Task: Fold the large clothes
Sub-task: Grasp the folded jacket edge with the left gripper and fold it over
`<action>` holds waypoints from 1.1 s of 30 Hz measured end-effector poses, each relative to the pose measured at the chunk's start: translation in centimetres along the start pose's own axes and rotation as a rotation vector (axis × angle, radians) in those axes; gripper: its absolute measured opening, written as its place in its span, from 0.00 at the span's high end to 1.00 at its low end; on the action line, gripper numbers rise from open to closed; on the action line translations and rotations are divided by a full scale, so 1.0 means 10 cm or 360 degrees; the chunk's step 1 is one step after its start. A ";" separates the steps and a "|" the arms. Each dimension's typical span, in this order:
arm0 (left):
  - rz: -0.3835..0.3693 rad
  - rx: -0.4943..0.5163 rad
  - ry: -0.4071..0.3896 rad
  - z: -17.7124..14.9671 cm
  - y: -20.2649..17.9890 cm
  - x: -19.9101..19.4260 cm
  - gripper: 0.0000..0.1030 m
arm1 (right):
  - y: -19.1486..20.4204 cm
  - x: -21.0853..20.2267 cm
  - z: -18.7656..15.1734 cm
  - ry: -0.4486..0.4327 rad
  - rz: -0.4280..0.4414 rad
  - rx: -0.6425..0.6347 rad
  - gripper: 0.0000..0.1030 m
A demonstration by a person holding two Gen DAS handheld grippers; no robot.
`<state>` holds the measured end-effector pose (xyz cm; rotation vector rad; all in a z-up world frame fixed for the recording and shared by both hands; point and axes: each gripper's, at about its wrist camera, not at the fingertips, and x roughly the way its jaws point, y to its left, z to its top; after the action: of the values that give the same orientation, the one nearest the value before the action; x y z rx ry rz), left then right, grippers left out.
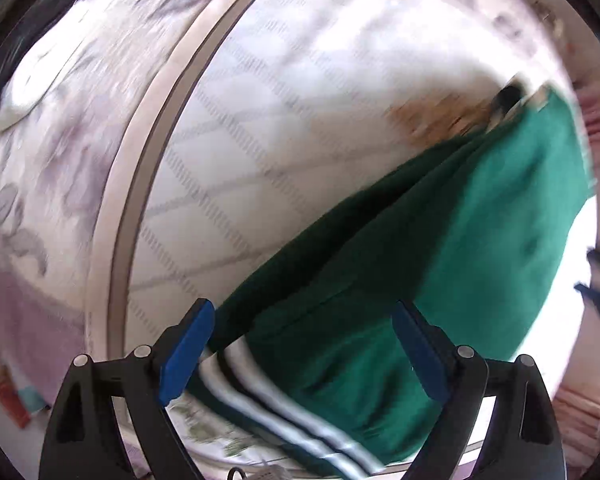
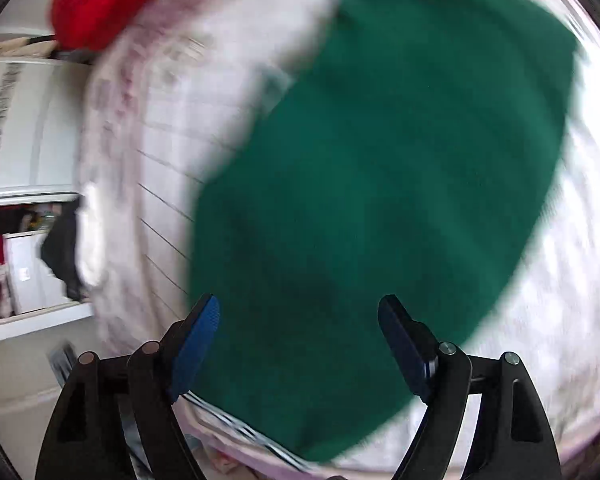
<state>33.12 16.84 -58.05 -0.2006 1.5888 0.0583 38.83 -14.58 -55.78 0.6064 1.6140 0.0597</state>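
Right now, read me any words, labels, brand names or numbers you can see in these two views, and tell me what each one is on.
None can be read.
green garment: plain fabric with white stripes along one edge, no lettering visible.
quilted bed cover: stitch pattern only.
shelf clutter: too small and blurred to tell whether it carries text.
Both views are motion-blurred.

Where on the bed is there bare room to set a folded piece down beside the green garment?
Free: the white quilted sheet between the green garment and the bed's beige edge band. In the right wrist view a pale strip of bed lies bare on the garment's other side. Crowded: the corner with the red cloth.
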 end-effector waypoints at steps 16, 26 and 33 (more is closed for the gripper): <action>0.0252 0.0177 -0.0122 -0.32 -0.26 0.45 0.28 | -0.86 0.91 -0.82 0.0137 0.0211 0.0351 0.17; 0.0253 0.0253 -0.0182 -0.25 -0.51 0.34 0.63 | -0.87 0.93 -0.83 0.0114 0.0157 0.0350 0.17; 0.0236 0.0261 -0.0188 -0.23 -0.35 0.22 0.64 | -0.84 0.94 -0.84 0.0111 0.0141 0.0367 0.17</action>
<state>31.35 12.84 -59.85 0.0479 1.4805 0.0537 27.96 -15.25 -66.32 0.8616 1.6736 -0.0412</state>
